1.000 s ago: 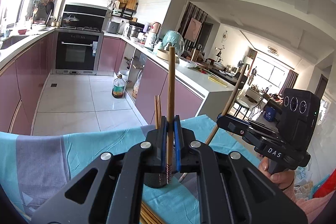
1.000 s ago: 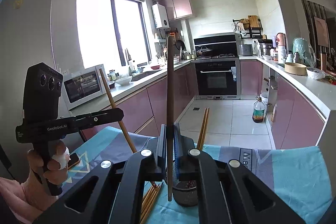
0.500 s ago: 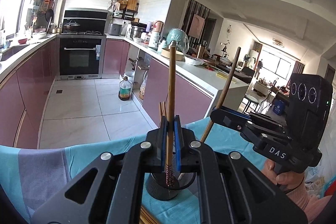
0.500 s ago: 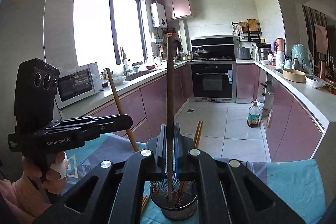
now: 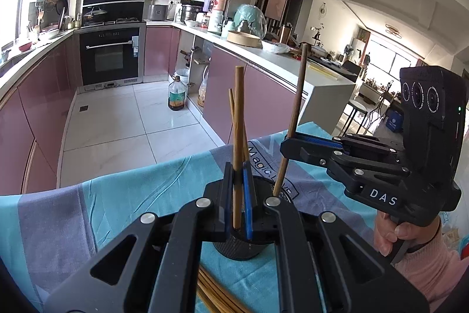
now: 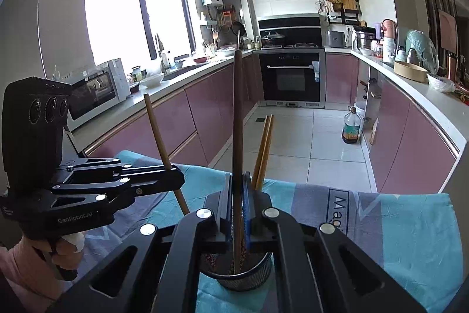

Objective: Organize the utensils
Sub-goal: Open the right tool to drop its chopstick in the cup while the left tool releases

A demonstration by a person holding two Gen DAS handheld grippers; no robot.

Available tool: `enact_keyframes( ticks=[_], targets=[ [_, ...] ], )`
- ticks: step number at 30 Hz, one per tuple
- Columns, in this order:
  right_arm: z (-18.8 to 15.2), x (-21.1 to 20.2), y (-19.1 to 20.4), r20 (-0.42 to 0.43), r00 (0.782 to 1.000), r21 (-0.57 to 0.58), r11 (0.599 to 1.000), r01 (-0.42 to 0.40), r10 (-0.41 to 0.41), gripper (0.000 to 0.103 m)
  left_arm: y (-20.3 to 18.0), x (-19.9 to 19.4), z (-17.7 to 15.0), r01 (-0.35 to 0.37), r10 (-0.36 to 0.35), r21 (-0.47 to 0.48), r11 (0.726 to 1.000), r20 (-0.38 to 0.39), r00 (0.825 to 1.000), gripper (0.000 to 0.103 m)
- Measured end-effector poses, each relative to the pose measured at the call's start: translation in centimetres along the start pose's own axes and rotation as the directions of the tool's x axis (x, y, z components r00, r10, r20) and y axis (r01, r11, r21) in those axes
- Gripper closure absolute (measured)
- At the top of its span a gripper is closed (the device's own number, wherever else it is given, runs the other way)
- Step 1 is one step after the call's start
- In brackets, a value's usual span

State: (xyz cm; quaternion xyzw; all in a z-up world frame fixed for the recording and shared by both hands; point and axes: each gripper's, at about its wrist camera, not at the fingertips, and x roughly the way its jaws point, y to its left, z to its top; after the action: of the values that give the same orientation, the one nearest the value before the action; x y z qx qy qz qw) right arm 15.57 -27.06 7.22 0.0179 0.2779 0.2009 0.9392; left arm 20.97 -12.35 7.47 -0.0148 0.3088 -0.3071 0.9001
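Left tongs: the left gripper (image 5: 238,195) is closed on a light chopstick (image 5: 239,137), pinched low on the shaft, its lower end inside the mesh holder (image 5: 240,250).
Right tongs: the right gripper (image 6: 237,207) is clamped on a dark chopstick (image 6: 236,122), also gripped on the lower part, with the tip down in the same holder.
Where the holder stands: on the teal cloth (image 5: 123,195), near the cloth's far edge, the one towards the kitchen floor.
How the sticks handle: by my judgement light, stiff and thin; a smooth shaft could pivot or slip between flat pads, so a grip low on the stick, kept upright, suits lowering it into the cup.
How the holder handles: it looks light and might tip if a stick pushes sideways on its rim.
Sticks held: two, one per gripper.
Sticks already in the holder: a pair (image 6: 263,148) leaning together.
Sticks loose: several (image 5: 217,292) lie on the cloth towards its near edge; the count is hidden behind the gripper.
Holders: one.
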Motion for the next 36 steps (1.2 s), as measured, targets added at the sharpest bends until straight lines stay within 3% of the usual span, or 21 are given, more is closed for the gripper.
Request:
enact_keyframes(
  ticks=[6,16,24,30,36],
  targets=[
    [-0.4,1.8,-0.8,-0.075,0.997,0.031,0.999,0.009,-0.006,0.098,0.4,1.6,-0.2,-0.005,0.005,0.011,1.0,-0.04,0.999,0.096],
    [-0.3,3.0,-0.9,-0.09,0.996,0.052,0.998,0.028,-0.023,0.097,2.3,3.8,0.5,-0.007,0.006,-0.022,1.0,-0.065,0.998,0.095],
    [-0.5,2.5,-1.2,-0.066,0.997,0.067,0.997,0.042,-0.038,0.09,3.2,4.3,-0.5,-0.004,0.0,-0.06,0.998,-0.072,0.997,0.093],
    [-0.9,1.1,-0.6,-0.026,0.999,0.064,0.998,0.02,-0.018,0.084,3.8,2.5,-1.5,-0.034,0.032,-0.073,0.997,-0.017,0.999,0.088],
    [-1.5,-1.1,0.6,0.02,0.999,0.045,0.999,-0.03,0.029,0.078,4.0,-1.0,-2.7,-0.07,0.074,-0.059,0.996,0.07,0.995,0.071]
  ],
)
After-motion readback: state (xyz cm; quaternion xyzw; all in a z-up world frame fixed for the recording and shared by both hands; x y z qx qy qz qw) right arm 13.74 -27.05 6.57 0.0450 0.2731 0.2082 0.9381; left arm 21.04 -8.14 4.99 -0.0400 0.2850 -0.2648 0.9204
